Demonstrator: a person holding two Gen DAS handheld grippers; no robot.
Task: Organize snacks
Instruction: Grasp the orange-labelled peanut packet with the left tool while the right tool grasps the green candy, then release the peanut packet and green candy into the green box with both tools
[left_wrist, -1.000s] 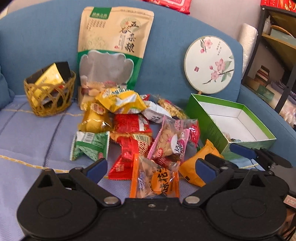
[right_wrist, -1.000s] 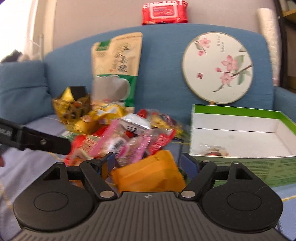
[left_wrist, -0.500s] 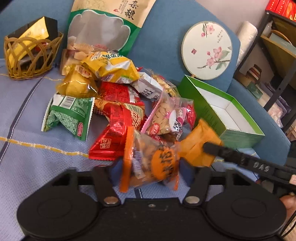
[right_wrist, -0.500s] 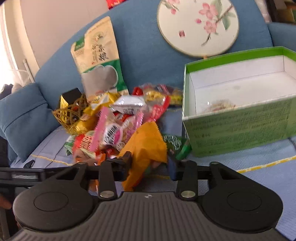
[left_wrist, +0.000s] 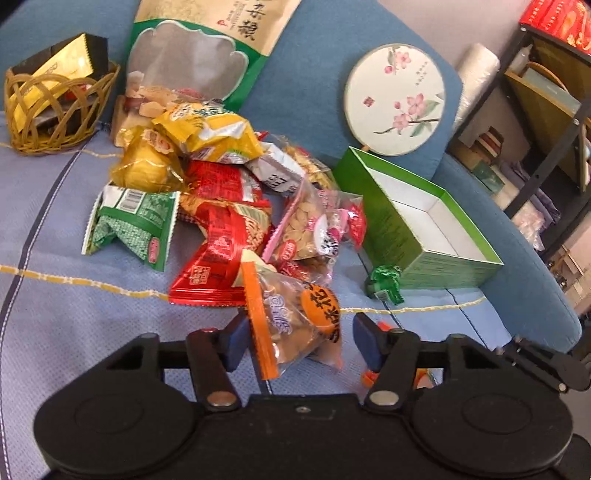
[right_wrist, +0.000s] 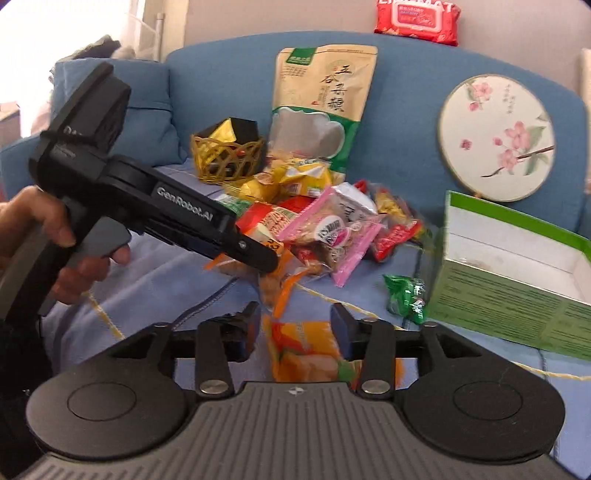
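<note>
A clear peanut packet (left_wrist: 295, 321) with an orange edge lies on the blue sofa cover between the jaws of my left gripper (left_wrist: 301, 345). Those jaws are opening, and the right pad (left_wrist: 365, 349) stands clear of the packet. My right gripper (right_wrist: 295, 330) is opening too. An orange packet (right_wrist: 303, 350) lies loose between and below its fingers. The snack pile (left_wrist: 221, 192) sits just beyond. The open green box (left_wrist: 388, 221) stands to the right. In the right wrist view a hand holds the left gripper (right_wrist: 177, 218) over the peanut packet (right_wrist: 275, 291).
A small green candy (left_wrist: 384, 282) lies by the box's near corner. A wicker basket (left_wrist: 55, 110) with dark packets stands far left. A tall grain bag (left_wrist: 207, 55) and a round painted fan (left_wrist: 395, 99) lean on the sofa back. Shelves (left_wrist: 546, 92) stand at the right.
The left gripper came down over the peanut packet, closed in, then widened. The right gripper pulled the orange packet back from the pile, swung left and opened.
</note>
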